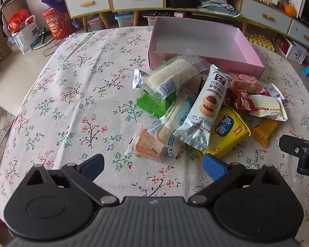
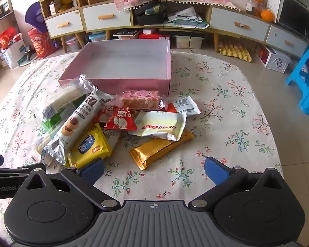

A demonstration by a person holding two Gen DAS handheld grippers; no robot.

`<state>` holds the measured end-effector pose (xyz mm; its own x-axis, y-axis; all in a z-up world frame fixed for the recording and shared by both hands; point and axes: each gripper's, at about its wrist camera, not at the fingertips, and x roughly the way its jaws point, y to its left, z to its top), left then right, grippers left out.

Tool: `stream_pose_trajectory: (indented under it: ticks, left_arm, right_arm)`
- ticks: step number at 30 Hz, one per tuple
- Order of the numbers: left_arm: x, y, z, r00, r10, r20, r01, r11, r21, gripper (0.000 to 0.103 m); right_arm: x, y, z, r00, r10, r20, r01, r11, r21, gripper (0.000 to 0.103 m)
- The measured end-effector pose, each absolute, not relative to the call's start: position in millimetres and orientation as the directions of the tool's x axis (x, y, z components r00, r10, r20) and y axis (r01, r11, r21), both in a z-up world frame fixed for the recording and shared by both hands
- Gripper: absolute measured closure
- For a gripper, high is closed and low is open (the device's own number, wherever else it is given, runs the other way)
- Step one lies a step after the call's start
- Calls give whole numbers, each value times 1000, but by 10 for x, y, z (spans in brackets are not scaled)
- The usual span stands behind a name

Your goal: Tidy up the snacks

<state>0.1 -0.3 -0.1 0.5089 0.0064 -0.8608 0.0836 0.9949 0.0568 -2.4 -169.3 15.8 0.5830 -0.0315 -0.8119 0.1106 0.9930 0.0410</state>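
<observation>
right wrist: snack pile (image 2: 113, 123) against pink box (image 2: 117, 82) front wall; right gripper (image 2: 154, 169) wide.

A long wooden sideboard with white drawers and orange handles (image 2: 105, 18) runs along the far wall, above a pale tiled floor (image 2: 282, 86). A bright blue plastic stool (image 2: 307, 78) stands at right; red gift bags (image 2: 39, 43) sit at left. Daylight is soft and even.

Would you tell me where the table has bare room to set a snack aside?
Bare cloth lies left of the snack pile, toward the table's left edge, and right of the pink box and gold packet. It is crowded in front of the box.
</observation>
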Motion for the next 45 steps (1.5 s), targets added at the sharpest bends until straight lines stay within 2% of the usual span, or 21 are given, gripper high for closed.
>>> stream_pose_trajectory:
  ticks: [45]
  left_arm:
    - [-51,14,-29,515,22,-857,85,993,77,1]
  right_arm:
    - [-23,-1647,147,571,-44,-820,124,992,33,0]
